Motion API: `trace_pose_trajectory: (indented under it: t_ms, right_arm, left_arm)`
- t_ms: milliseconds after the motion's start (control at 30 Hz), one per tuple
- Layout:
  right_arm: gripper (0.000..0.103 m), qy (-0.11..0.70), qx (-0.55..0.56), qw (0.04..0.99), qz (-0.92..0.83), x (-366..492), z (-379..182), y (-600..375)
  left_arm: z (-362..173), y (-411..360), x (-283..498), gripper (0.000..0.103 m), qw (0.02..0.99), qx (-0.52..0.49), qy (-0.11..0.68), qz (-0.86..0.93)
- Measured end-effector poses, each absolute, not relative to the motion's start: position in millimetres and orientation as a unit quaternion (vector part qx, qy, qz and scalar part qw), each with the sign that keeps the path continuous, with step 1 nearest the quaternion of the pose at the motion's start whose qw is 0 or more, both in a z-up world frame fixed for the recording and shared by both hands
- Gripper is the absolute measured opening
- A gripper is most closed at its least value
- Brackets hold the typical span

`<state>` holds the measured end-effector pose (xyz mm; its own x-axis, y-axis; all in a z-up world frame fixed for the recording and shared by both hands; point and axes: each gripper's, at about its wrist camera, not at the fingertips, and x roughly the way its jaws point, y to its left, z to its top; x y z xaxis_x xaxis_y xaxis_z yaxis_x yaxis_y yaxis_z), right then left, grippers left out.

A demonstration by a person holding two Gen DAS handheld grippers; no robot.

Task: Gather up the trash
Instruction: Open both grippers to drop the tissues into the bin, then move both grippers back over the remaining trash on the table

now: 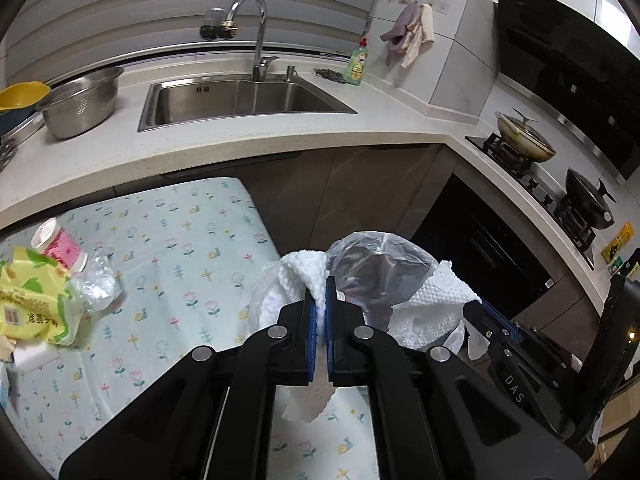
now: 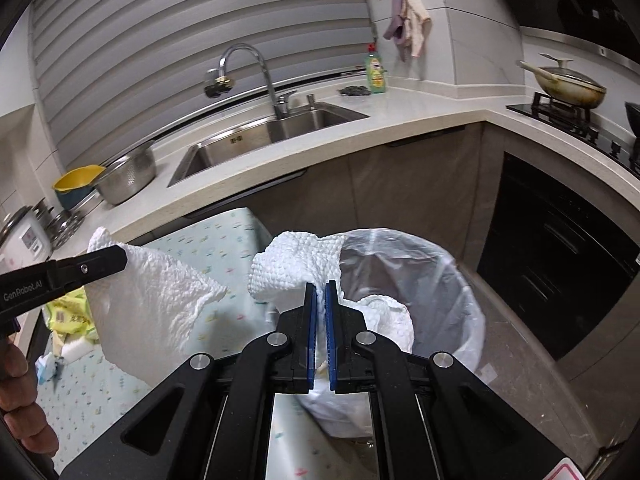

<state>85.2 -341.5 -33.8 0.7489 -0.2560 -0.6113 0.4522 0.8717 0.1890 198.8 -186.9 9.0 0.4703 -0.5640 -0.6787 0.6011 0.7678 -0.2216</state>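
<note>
Both grippers carry paper to the bin — this looks like the drop-off step of collecting trash. The right gripper (image 2: 320,284) has its fingers (image 2: 310,320) nearly closed, clamped on a crumpled paper towel (image 2: 296,264) that hangs at the near rim of the lined trash bin (image 2: 432,280), from about 9 o'clock of its mouth. The left gripper (image 1: 320,280) is likewise pinched tight on a second paper towel (image 1: 308,272), just short of the bin on its 9 o'clock side. Next, I judge, each needs to move over the opening and let go, one at a time so the sheets fall inside. More litter — a yellow wrapper (image 1: 32,300) and a paper cup (image 1: 60,244) — waits on the patterned counter (image 1: 180,260) at 9 o'clock.
</note>
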Motion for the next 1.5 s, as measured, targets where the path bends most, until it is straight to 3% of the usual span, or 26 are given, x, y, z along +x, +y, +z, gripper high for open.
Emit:
trace_pose_trajectory:
  t_ms: [733, 767, 867, 900, 1500]
  right_arm:
    - [0.006, 0.32, 0.183, 0.901, -0.228, 84, -65, -402]
    - [0.008, 0.319, 0.182, 0.901, -0.23, 85, -66, -401]
    - [0.038, 0.31, 0.177, 0.903, -0.237, 87, -64, -398]
    - [0.045, 0.304, 0.176, 0.905, -0.239, 86, -62, -397]
    - [0.06, 0.285, 0.164, 0.918, -0.222, 88, -36, -363]
  left_arm:
    - [-22, -296, 197, 0.005, 0.83, 0.066, 0.406, -0.376]
    - [-24, -297, 197, 0.011, 0.834, 0.069, 0.404, -0.37]
    - [-25, -294, 198, 0.059, 0.849, 0.072, 0.394, -0.344]
    - [-24, -291, 197, 0.06, 0.857, 0.068, 0.384, -0.337]
    - [-1, -233, 200, 0.061, 0.884, 0.053, 0.363, -0.29]
